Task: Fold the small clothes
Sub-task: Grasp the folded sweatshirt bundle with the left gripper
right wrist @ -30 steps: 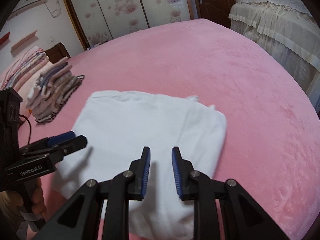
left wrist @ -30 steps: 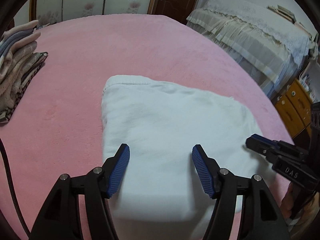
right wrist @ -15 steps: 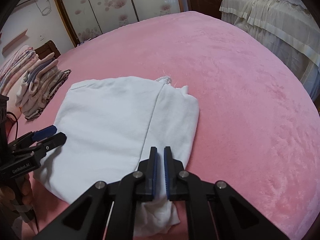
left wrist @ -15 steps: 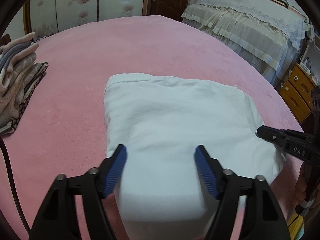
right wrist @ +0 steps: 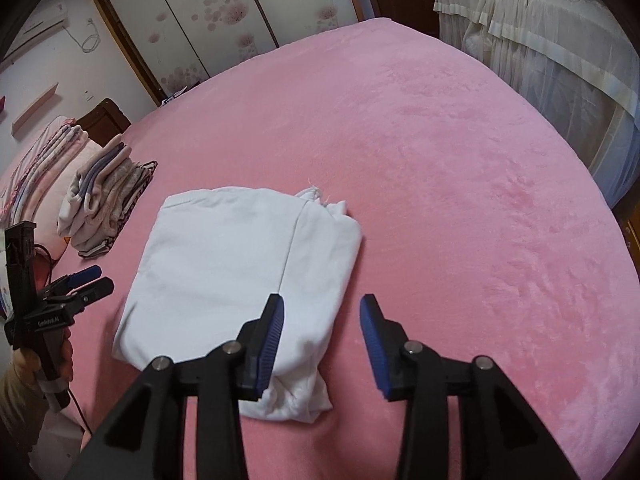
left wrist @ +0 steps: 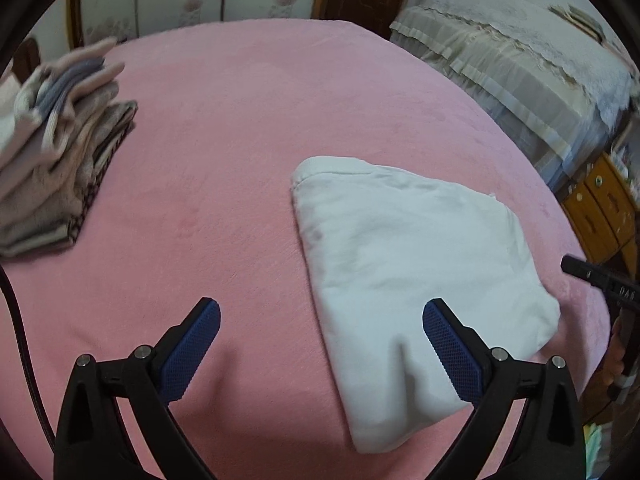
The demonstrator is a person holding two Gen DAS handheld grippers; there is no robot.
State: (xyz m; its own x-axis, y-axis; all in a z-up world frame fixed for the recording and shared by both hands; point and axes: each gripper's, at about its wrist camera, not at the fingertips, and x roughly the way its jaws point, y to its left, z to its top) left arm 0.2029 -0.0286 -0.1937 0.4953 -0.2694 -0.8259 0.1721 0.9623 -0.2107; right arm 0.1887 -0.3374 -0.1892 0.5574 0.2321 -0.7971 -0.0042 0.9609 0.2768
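Note:
A white garment [left wrist: 400, 260] lies folded into a rough rectangle on the pink bed [left wrist: 240, 140]; in the right wrist view the garment [right wrist: 240, 264] has a bunched near corner. My left gripper [left wrist: 320, 344] hovers over its near left edge, jaws opening wide, gripping nothing. My right gripper [right wrist: 322, 340] hangs above the garment's near right corner, its jaws opening, and the pads do not press the cloth. Each gripper shows in the other's view: the left gripper [right wrist: 98, 278] at the left edge, the right gripper [left wrist: 576, 270] at the right edge.
A stack of folded clothes [left wrist: 60, 160] sits on the bed's left side, next to a striped pillow [right wrist: 40, 160]. A second bed with a cream cover [left wrist: 500, 60] stands to the right, a yellow cabinet [left wrist: 600, 208] beside it. A floral wardrobe [right wrist: 200, 20] lines the far wall.
The right gripper closed on the garment's near corner, then let go and opened. The left gripper opened wider and shifted left off the cloth. Both pulled back and up.

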